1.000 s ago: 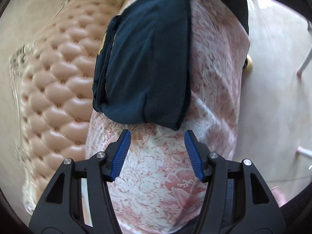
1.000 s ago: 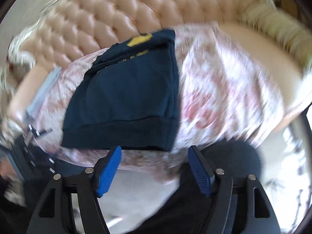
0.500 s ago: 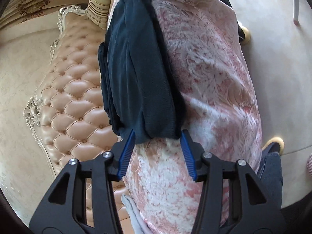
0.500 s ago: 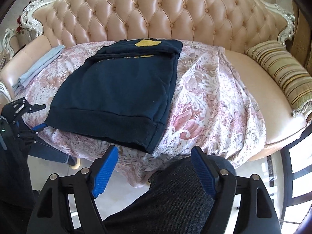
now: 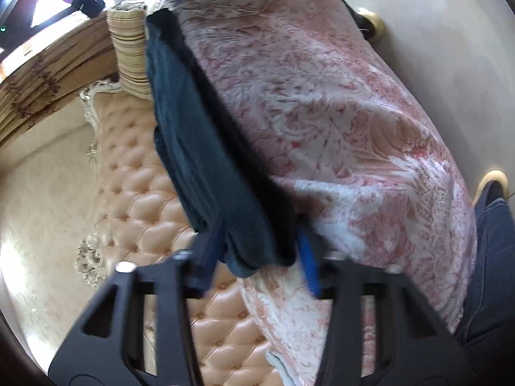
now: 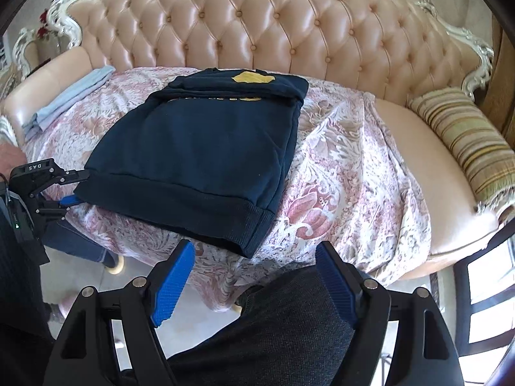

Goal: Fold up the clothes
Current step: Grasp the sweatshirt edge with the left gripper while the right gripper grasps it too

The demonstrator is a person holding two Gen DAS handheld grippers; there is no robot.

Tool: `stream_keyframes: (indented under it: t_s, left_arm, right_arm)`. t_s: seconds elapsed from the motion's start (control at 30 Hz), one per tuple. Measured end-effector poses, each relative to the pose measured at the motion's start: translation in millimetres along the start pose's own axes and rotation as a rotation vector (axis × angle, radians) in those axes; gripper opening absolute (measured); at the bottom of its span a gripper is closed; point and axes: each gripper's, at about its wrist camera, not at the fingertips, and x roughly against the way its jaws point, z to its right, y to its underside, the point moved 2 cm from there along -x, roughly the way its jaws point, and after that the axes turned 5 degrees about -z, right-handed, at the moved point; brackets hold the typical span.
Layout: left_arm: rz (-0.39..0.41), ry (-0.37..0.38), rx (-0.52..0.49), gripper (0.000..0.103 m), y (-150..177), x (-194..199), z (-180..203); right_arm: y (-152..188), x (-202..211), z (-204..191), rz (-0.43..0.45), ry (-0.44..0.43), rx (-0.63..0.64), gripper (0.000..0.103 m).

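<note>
Your left gripper (image 5: 260, 257) straddles the navy sweatshirt's (image 6: 199, 154) ribbed hem corner, jaws around it, whether clamped I can't tell. Your right gripper (image 6: 254, 276) hangs wide open, empty, near the hem. Sweatshirt lies folded on the floral throw (image 6: 347, 173).

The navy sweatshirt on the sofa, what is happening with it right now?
A person is folding clothes with a hand-held gripper in each hand. The navy sweatshirt, partly folded, lies on a pink floral cover spread over the tufted sofa. The left hand-held gripper is at the near left corner of the ribbed hem, its fingers around the fabric. The right hand-held gripper is open and hovers off the sofa's front edge, touching nothing. A folded light blue garment lies at the left end.
</note>
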Motion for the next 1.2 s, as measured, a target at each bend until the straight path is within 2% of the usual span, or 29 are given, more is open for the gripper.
stream_keyframes:
  t_s: [0.07,0.2,0.37,0.6,0.73,0.87,1.2]
  left_arm:
    - [-0.015,0.047,0.074,0.007,-1,0,-12]
    - [-0.003,0.058,0.209,0.007,6,11,-43]
    - [0.014,0.117,0.382,0.007,21,18,-87]
    - [0.029,0.100,0.441,0.007,33,21,-123]
    - [0.035,0.099,0.477,0.007,41,22,-139]
    - [0.041,0.100,0.505,0.007,50,24,-154]
    - [0.050,0.061,0.512,0.007,60,23,-183]
  right_arm:
    - [0,3,-5,0.024,0.027,0.054,0.078]
    - [1,10,-15,0.069,0.088,0.178,0.078]
    - [7,9,-36,0.115,0.210,0.444,0.080]
    - [27,-30,-88,0.097,0.440,0.904,0.080]
    - [39,-58,-105,0.052,0.476,1.062,0.080]
    - [37,-74,-111,0.054,0.471,1.106,0.080]
    - [14,-95,-121,0.087,0.468,1.102,0.080]
